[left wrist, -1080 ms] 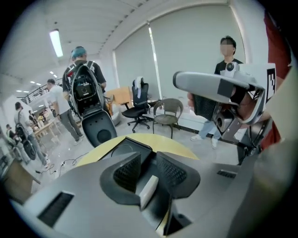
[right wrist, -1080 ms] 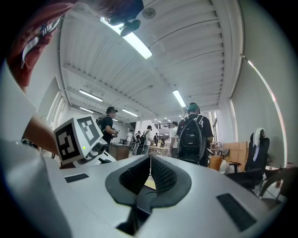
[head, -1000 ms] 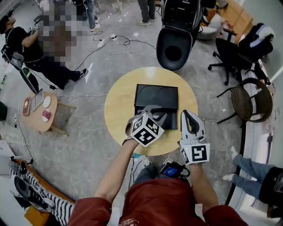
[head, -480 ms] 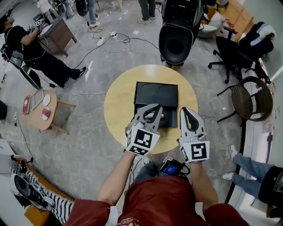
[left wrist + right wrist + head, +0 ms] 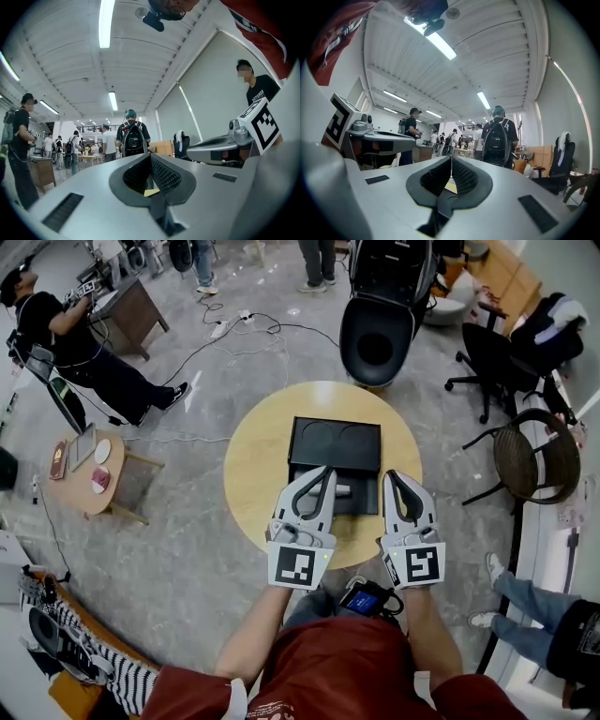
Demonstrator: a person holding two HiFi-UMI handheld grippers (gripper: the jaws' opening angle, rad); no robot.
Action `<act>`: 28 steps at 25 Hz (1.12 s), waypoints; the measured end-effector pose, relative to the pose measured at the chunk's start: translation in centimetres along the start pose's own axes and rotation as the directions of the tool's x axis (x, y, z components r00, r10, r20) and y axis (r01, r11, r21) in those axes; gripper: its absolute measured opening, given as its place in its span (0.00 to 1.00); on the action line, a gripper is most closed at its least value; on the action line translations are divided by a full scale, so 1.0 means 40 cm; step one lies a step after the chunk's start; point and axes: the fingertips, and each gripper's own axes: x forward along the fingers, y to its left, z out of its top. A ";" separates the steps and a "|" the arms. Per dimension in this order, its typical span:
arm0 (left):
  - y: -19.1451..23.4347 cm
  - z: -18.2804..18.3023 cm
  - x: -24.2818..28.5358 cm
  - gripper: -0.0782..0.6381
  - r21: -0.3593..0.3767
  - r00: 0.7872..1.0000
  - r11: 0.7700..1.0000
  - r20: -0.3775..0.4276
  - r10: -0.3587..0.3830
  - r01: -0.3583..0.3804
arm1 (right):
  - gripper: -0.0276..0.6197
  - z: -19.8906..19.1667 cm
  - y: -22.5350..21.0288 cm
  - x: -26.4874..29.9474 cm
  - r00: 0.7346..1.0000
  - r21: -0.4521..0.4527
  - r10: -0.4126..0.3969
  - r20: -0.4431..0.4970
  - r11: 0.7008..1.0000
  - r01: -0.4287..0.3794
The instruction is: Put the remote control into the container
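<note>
Remote [image 5: 346, 490] in container [image 5: 335, 439]; L gripper [image 5: 325, 472], R gripper [image 5: 395, 476] closed.

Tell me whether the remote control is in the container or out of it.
In. The grey remote control lies flat inside the black container, in its near section, within its walls.
</note>
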 end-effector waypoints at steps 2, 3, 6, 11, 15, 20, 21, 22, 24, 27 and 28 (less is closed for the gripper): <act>0.009 0.014 -0.020 0.13 -0.010 1.000 1.000 0.012 0.024 -0.024 | 0.08 0.007 0.006 -0.001 1.000 -0.006 0.007 0.003 1.000 -0.007; 0.017 0.020 -0.031 0.13 -0.081 0.998 0.995 0.027 0.060 -0.058 | 0.08 0.011 0.008 -0.001 1.000 -0.009 0.010 0.004 1.000 -0.010; 0.034 0.033 -0.059 0.13 -0.288 0.982 0.945 0.062 0.181 -0.156 | 0.08 0.020 0.011 -0.004 1.000 -0.014 0.016 0.006 1.000 -0.016; 0.033 0.030 -0.096 0.13 -0.293 0.972 0.935 0.059 0.227 -0.201 | 0.08 0.026 0.012 -0.013 1.000 -0.018 0.020 0.010 1.000 -0.020; 0.025 0.020 -0.103 0.13 -0.282 0.968 0.934 0.051 0.244 -0.220 | 0.08 0.026 0.001 -0.018 1.000 -0.020 0.021 0.009 1.000 -0.021; 0.022 0.018 -0.108 0.13 -0.278 0.966 0.931 0.035 0.255 -0.236 | 0.08 0.030 0.002 -0.021 1.000 -0.035 0.027 0.000 0.999 -0.027; 0.022 0.018 -0.110 0.13 -0.279 0.967 0.931 0.032 0.255 -0.236 | 0.08 0.031 0.004 -0.022 1.000 -0.034 0.029 0.000 0.999 -0.029; 0.022 0.018 -0.112 0.13 -0.278 0.967 0.931 0.030 0.253 -0.235 | 0.08 0.033 0.006 -0.023 1.000 -0.032 0.030 0.001 0.999 -0.030; 0.022 0.021 -0.114 0.13 -0.276 0.967 0.932 0.032 0.253 -0.235 | 0.08 0.035 0.007 -0.026 0.999 -0.031 0.032 0.003 0.999 -0.032; 0.025 0.021 -0.119 0.13 -0.276 0.966 0.931 0.034 0.257 -0.239 | 0.08 0.035 0.009 -0.028 0.999 -0.032 0.033 0.004 0.999 -0.033; 0.025 0.019 -0.121 0.13 -0.277 0.966 0.931 0.032 0.258 -0.239 | 0.08 0.035 0.010 -0.028 0.999 -0.032 0.033 0.005 0.999 -0.033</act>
